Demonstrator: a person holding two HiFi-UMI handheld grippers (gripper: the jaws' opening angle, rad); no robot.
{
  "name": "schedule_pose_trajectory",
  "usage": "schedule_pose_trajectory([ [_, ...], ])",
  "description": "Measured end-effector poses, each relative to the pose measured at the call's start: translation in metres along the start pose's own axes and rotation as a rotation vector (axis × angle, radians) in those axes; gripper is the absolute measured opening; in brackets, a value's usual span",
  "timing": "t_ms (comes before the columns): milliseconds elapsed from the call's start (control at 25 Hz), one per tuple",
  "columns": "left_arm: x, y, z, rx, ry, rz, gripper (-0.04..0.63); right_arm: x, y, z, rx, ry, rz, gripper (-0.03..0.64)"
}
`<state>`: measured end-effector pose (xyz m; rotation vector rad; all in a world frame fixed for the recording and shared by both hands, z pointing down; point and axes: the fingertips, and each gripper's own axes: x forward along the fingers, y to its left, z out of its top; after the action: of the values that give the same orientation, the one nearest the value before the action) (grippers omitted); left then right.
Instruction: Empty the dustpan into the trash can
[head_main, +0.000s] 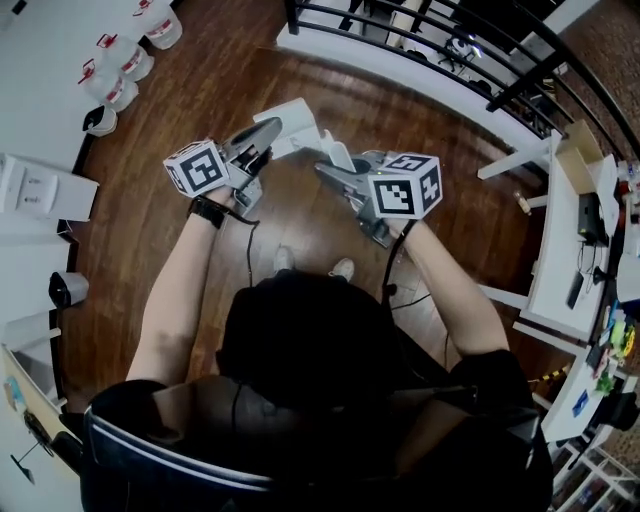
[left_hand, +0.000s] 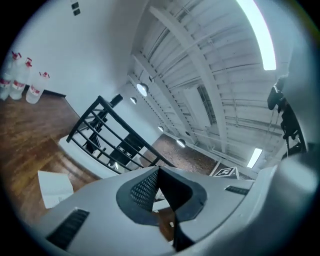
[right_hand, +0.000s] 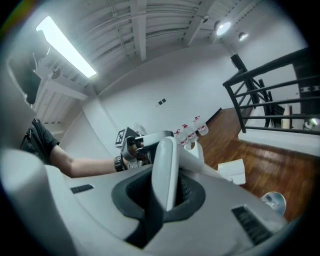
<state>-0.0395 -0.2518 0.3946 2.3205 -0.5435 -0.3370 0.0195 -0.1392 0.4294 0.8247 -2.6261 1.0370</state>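
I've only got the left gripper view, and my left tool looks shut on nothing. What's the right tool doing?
Observer: The right tool is shut on a white handle, which runs up out of its jaws.
Operator: Where's that handle relative to my left tool?
Observer: In the head view it sits just to the right of the left tool, with a gap between them.
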Motion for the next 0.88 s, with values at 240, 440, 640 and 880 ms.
schedule_pose_trajectory([
  [240,-0.02,0.0,0.02,0.107,-0.052,0.083,0.005,0.03,-0.009,-0.012,0.028,0.042,0.018,0.023],
  [440,-0.031,0.004,0.028,0.138,-0.083,0.148,0.005,0.049,-0.02,-0.02,0.059,0.045,0.01,0.023],
  [640,-0.029,0.006,0.031,0.22,-0.072,0.219,0.005,0.066,-0.038,-0.024,0.109,0.044,-0.015,0.023],
  [880,-0.019,-0.006,0.043,0.396,-0.076,0.304,0.005,0.081,-0.057,-0.026,0.171,0.054,-0.042,0.023],
])
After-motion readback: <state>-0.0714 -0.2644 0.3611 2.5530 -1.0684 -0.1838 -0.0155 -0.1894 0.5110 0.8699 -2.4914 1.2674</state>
